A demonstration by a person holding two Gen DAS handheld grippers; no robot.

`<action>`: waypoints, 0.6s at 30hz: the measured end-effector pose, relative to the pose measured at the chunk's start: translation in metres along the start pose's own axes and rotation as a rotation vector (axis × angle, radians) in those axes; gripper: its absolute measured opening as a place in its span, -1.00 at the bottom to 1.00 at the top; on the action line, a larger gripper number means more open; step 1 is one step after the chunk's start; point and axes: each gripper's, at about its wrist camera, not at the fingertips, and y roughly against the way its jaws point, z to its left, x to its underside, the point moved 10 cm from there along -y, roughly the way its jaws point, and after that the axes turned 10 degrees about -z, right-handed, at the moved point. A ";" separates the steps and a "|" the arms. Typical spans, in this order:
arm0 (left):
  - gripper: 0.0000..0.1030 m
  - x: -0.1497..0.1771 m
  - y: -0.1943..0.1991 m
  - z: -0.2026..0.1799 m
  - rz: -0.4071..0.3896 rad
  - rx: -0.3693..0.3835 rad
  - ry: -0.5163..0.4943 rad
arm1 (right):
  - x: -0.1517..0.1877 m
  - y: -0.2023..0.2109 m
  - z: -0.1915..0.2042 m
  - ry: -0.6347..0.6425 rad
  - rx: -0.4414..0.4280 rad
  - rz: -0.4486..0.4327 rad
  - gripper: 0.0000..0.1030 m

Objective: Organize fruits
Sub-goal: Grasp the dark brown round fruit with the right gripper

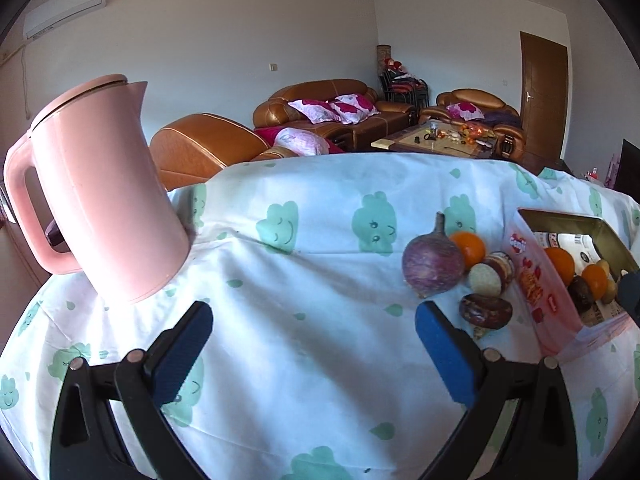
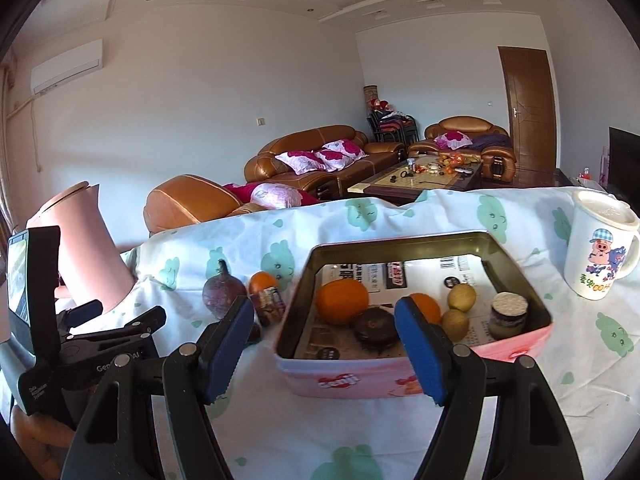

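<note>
Hovering right gripper (image 2: 320,344) (jaws apart) before tin (image 2: 516,276) holding orange (image 2: 342,300).

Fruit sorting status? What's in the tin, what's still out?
Partly done. The pink tin already holds two oranges, two small yellow fruits, a dark round fruit and a small jar. Nothing is in hand: left gripper and right gripper are open. Left out: purple fruit, an orange and small items beside them.
</note>
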 end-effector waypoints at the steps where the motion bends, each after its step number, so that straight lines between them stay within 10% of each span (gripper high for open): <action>1: 1.00 0.001 -0.002 0.006 0.005 -0.015 -0.002 | 0.002 -0.002 0.008 0.003 -0.015 0.009 0.44; 18: 1.00 0.004 -0.012 0.078 0.065 -0.126 0.123 | 0.050 -0.086 0.097 0.154 -0.049 0.303 0.09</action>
